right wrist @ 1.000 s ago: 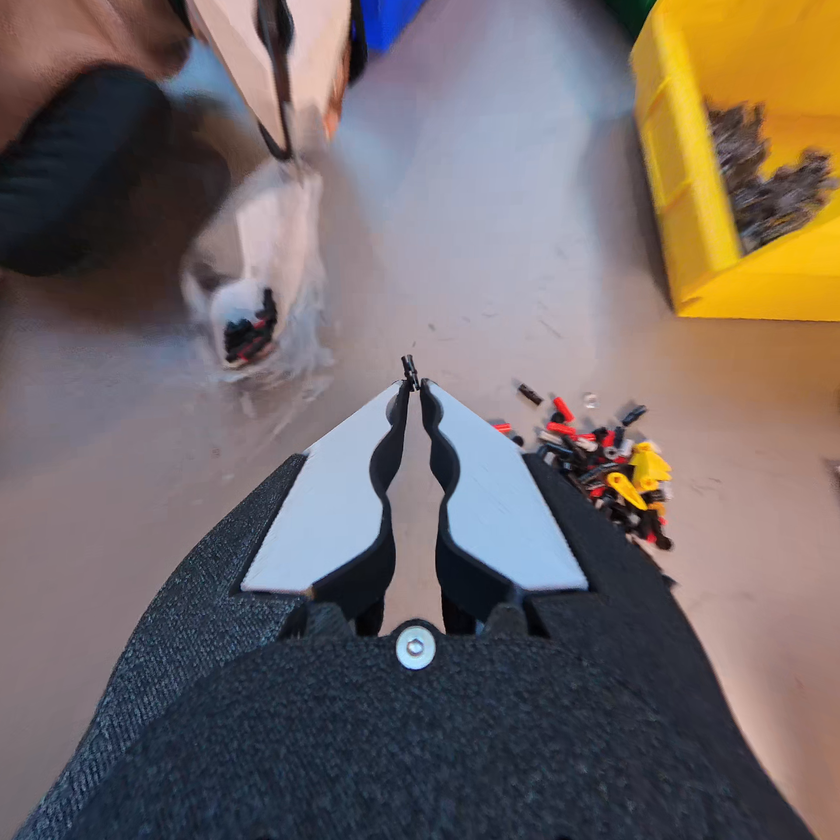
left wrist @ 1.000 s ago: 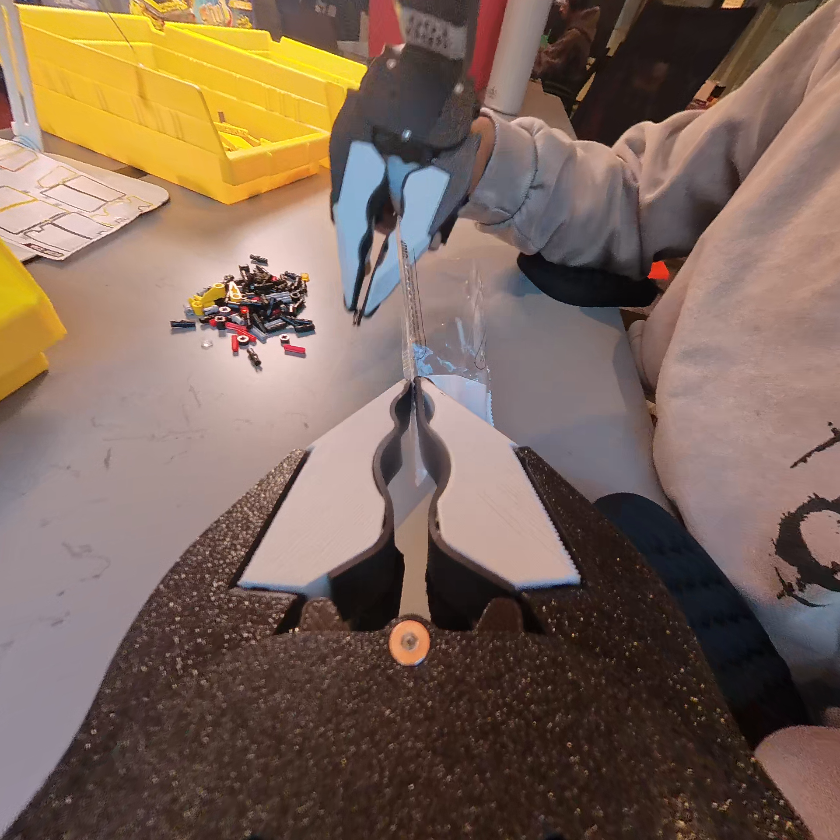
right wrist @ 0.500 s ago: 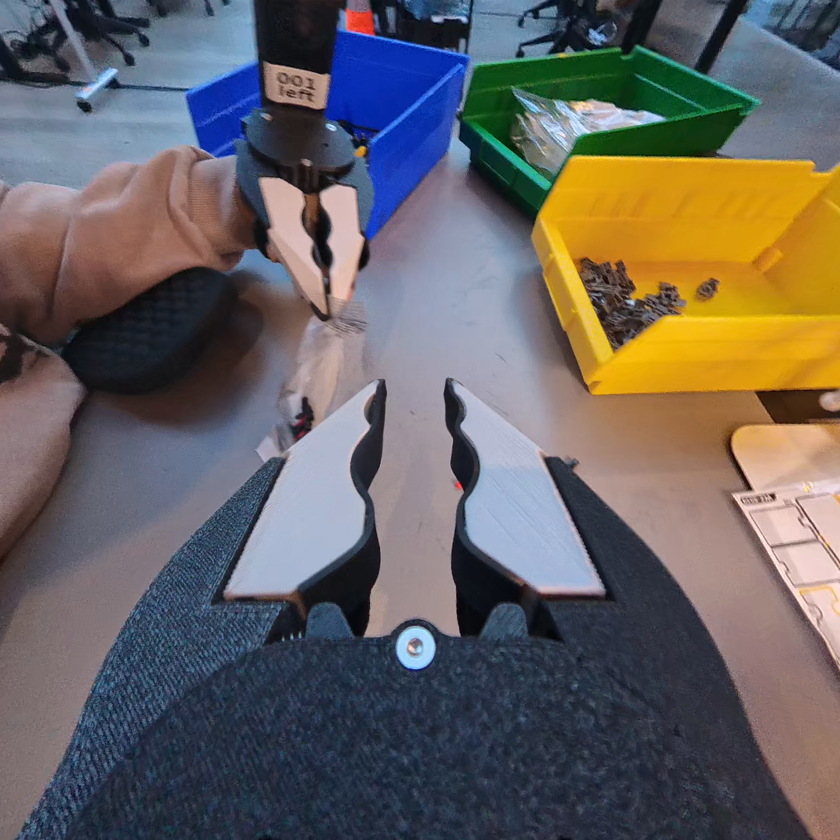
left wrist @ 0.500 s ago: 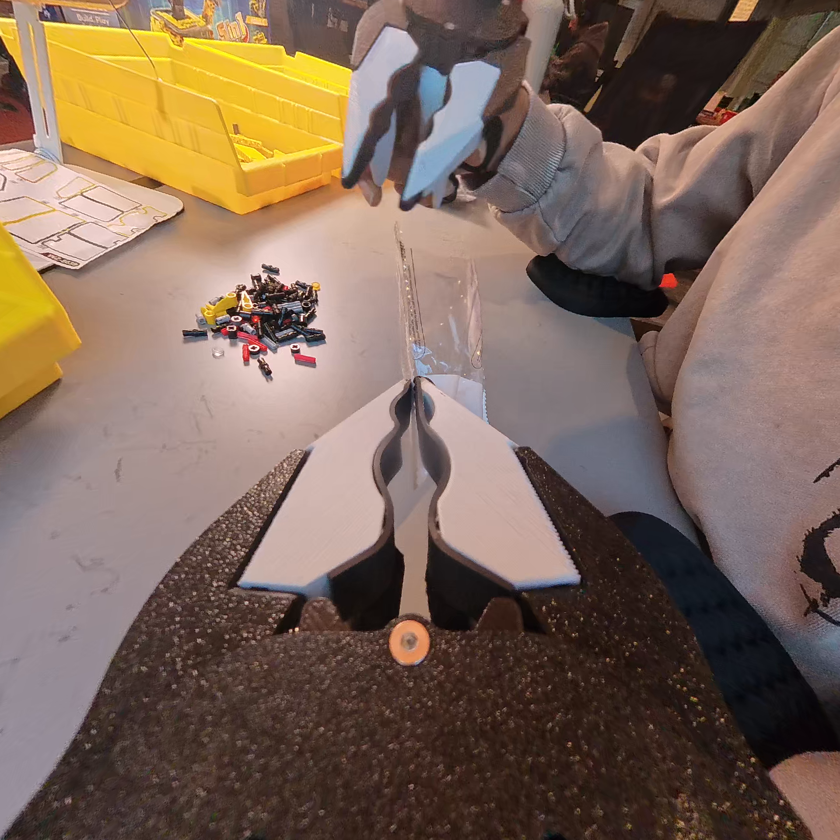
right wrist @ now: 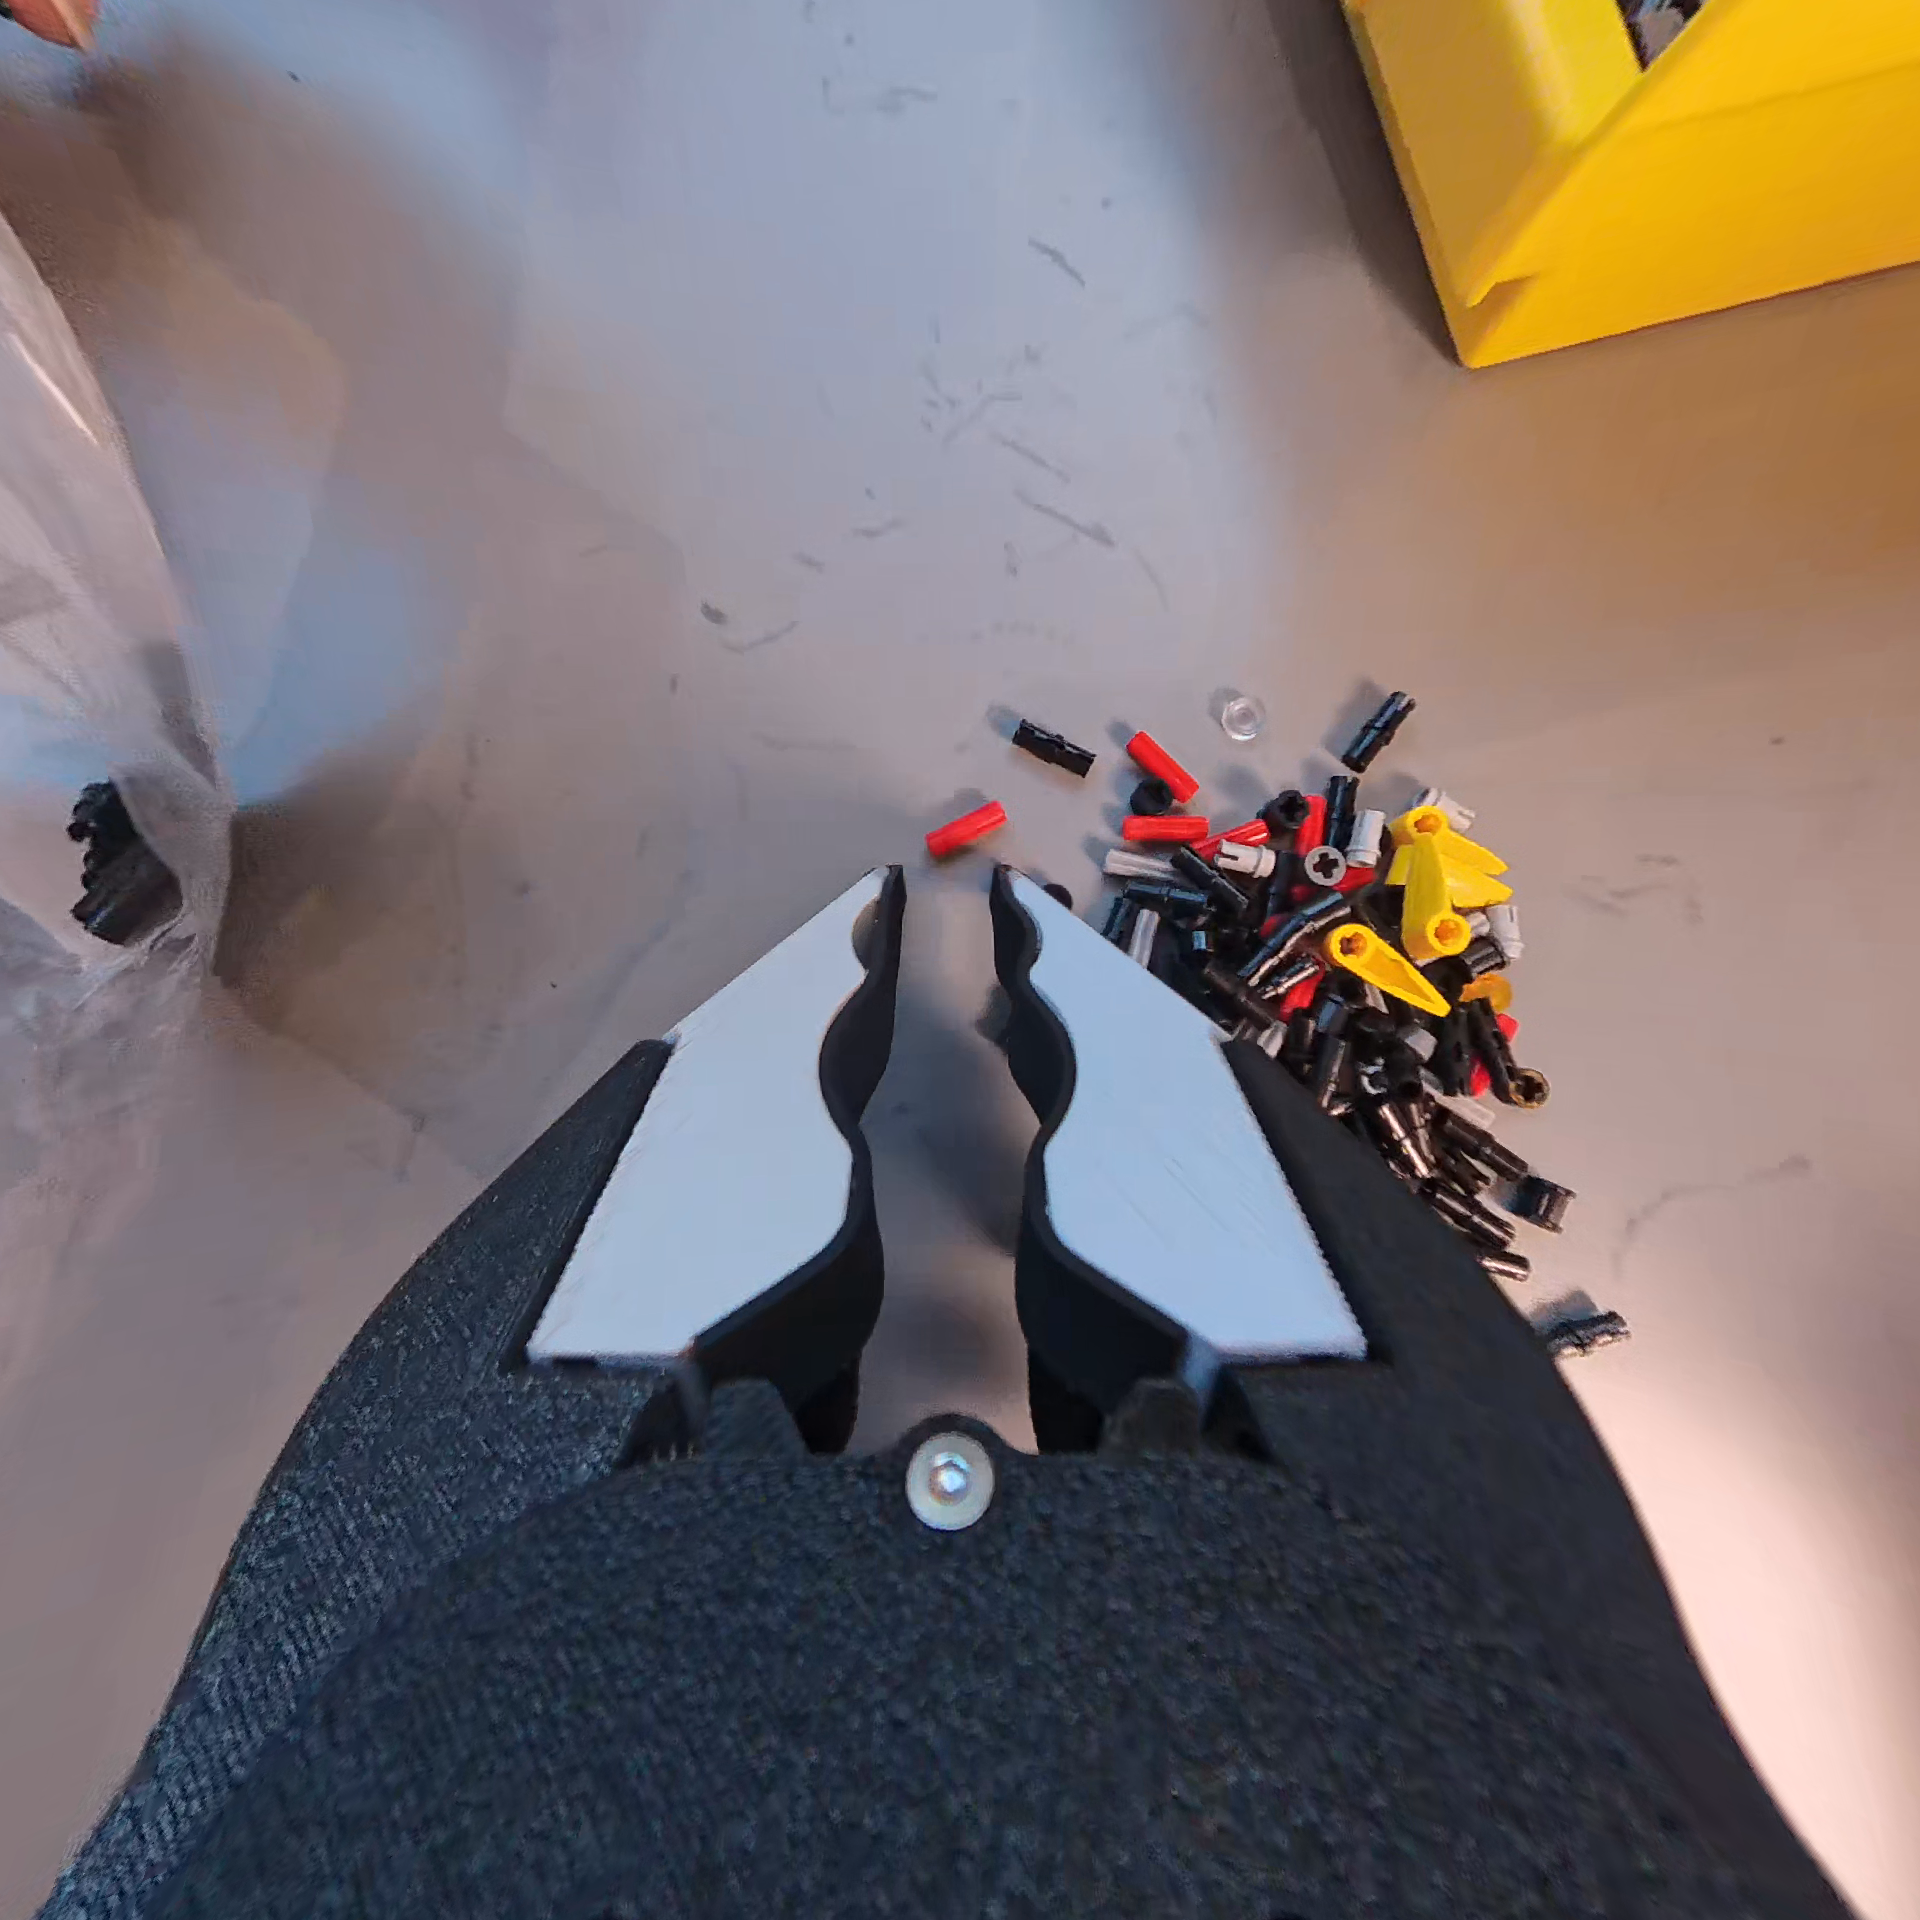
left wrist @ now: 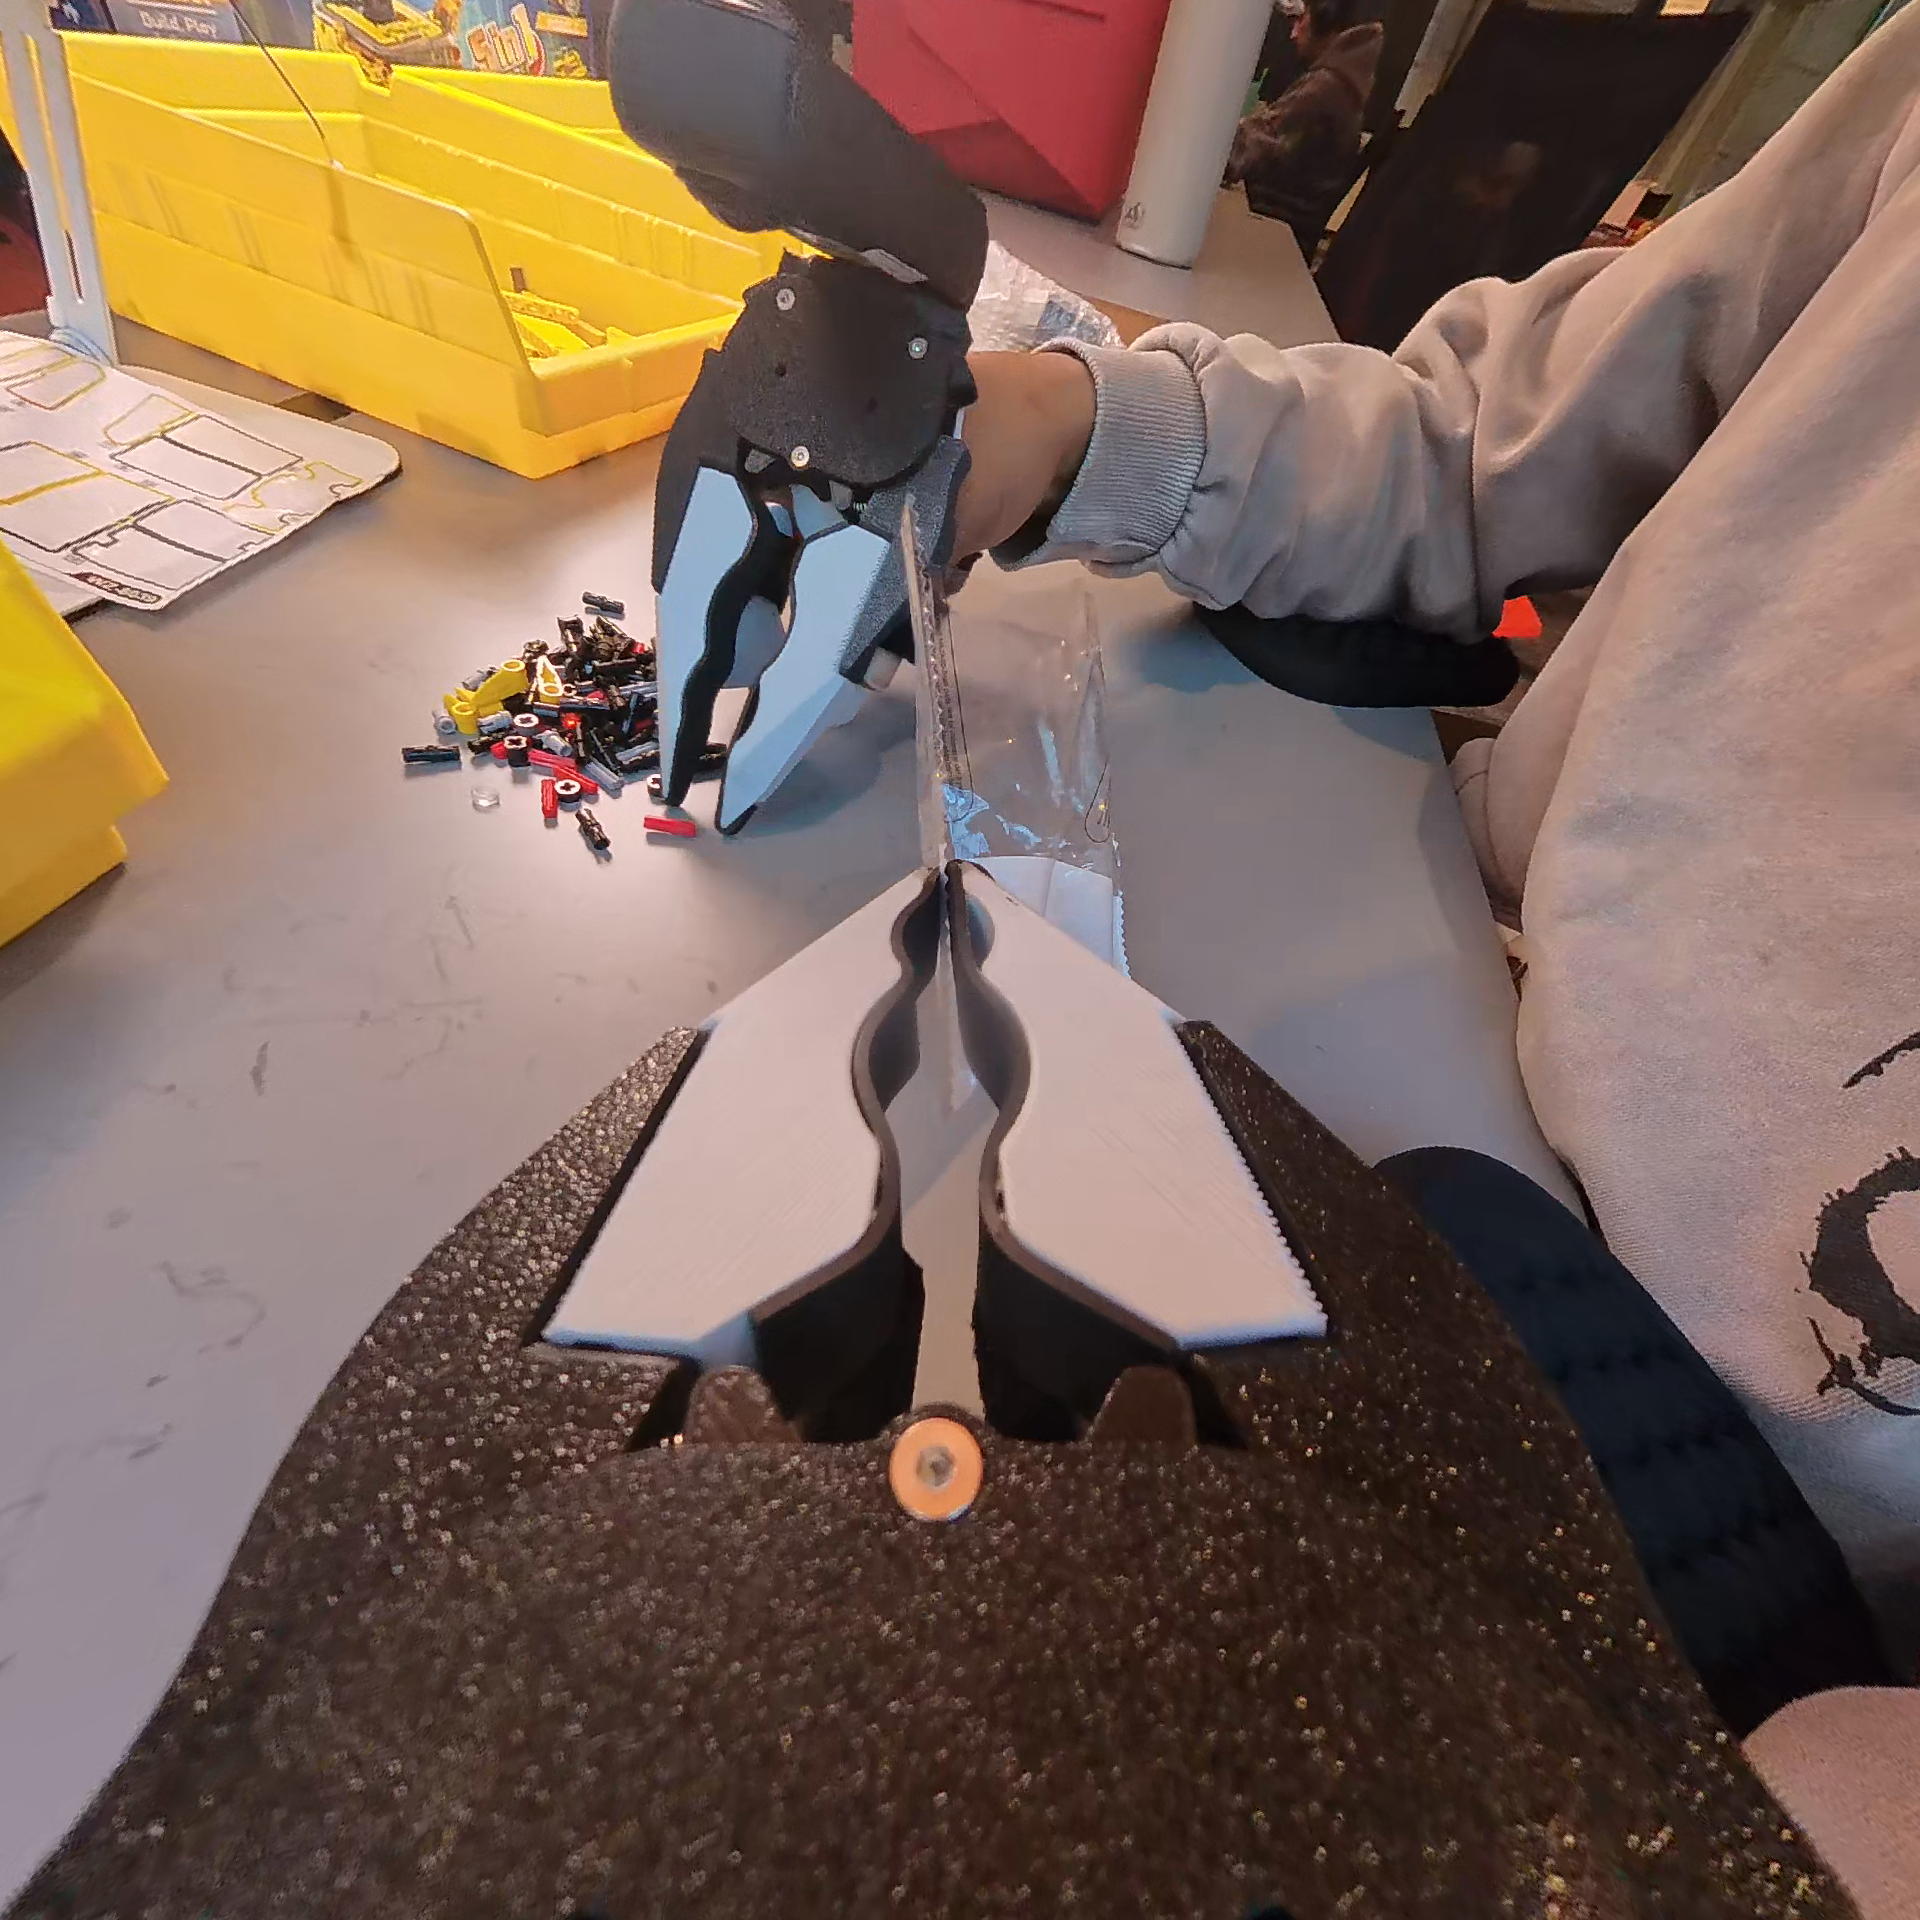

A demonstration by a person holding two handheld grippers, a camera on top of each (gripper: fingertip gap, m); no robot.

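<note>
Grey tabletop [left wrist: 312,1039], scuffed w/ dark marks. Directly on it: pile of small plastic parts [right wrist: 1340,966], black, red, grey, yellow, w/ a few strays at its edge; yellow bins [left wrist: 416,270] at far side; printed card sheet [left wrist: 156,488] at left; black padded rest [left wrist: 1351,655] under a sleeve.

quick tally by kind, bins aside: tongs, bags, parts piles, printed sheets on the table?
clear plastic bag: 1
tongs: 2 (left tongs shut on clear plastic bag; right tongs open beside the pile)
pile of small parts: 1
printed sheet: 1
total: 5
</note>
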